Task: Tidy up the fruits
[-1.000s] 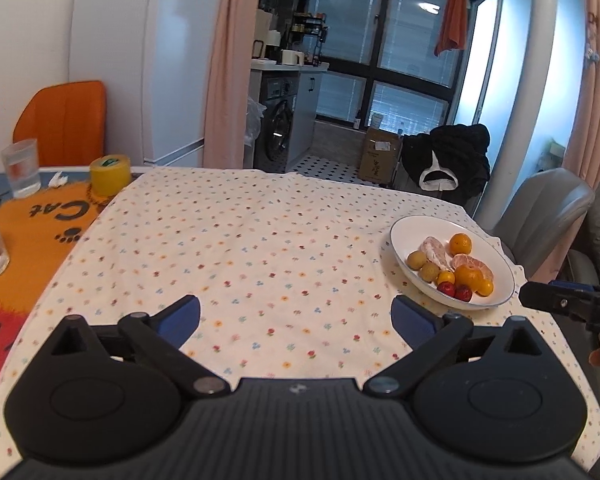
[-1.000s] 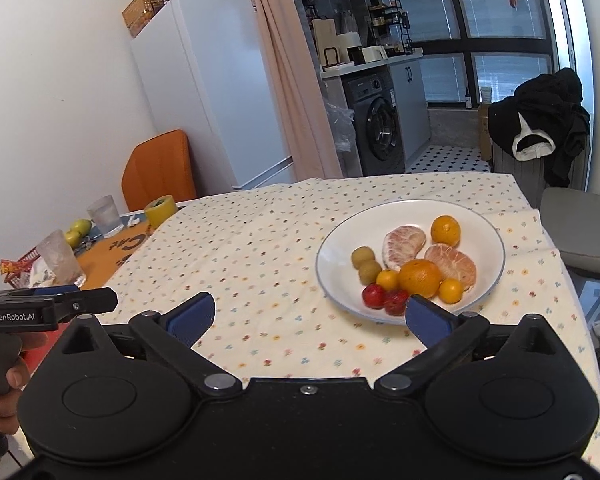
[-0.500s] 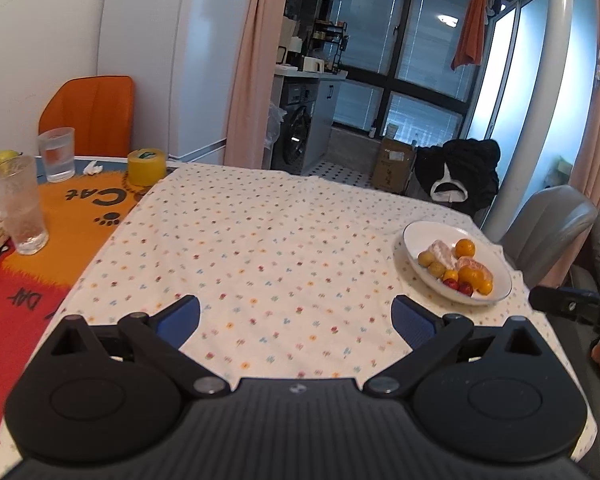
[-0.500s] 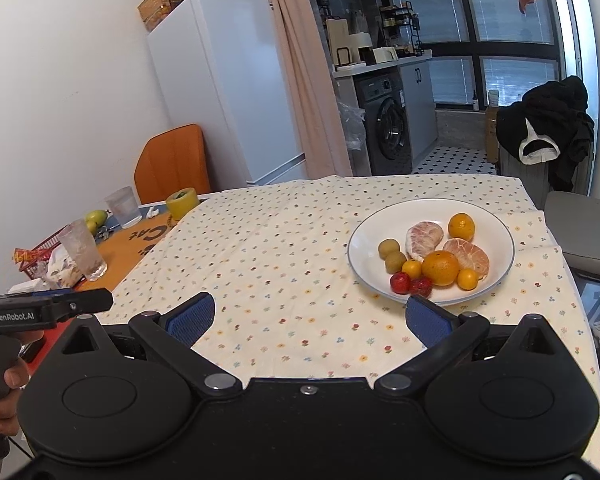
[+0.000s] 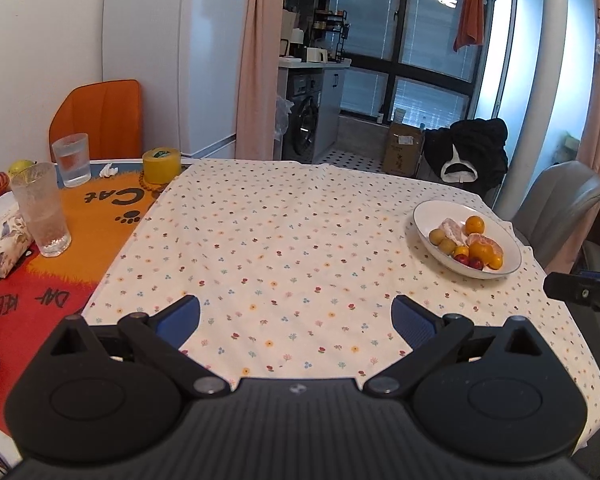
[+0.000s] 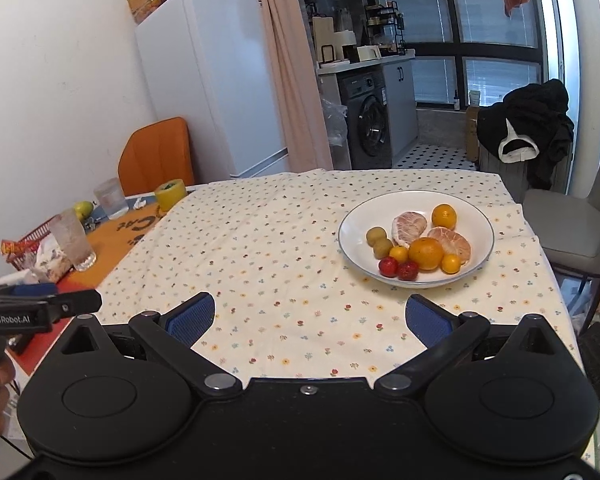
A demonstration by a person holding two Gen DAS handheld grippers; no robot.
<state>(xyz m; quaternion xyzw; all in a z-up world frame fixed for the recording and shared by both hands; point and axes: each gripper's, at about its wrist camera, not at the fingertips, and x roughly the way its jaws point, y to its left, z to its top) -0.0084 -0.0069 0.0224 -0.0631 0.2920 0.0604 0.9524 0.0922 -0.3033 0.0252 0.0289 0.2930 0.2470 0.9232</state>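
A white plate [image 6: 360, 216] [image 5: 508, 240] on the flowered tablecloth holds oranges [image 6: 425, 253], peeled citrus halves [image 6: 410, 226], two green-brown fruits [image 6: 376, 236] and two red fruits [image 6: 388, 266]. My right gripper [image 6: 308, 318] is open above the cloth, short of the plate, nothing between its fingers. My left gripper [image 5: 296, 318] is open too, over the near middle of the cloth, with the plate far to its right. A green pear [image 6: 83, 209] lies at the table's far left.
Left of the cloth lie an orange mat [image 5: 96, 216], two glasses [image 5: 40, 216], a yellow tape roll [image 5: 161, 165], a tissue box [image 5: 4, 236] and a red basket [image 6: 28, 240]. An orange chair [image 5: 100, 116], a fridge [image 5: 172, 60] and a grey chair [image 6: 572, 224] surround the table.
Both grippers have pulled back and risen from the table, so the plate looks smaller and farther. Both stayed open with nothing in them.
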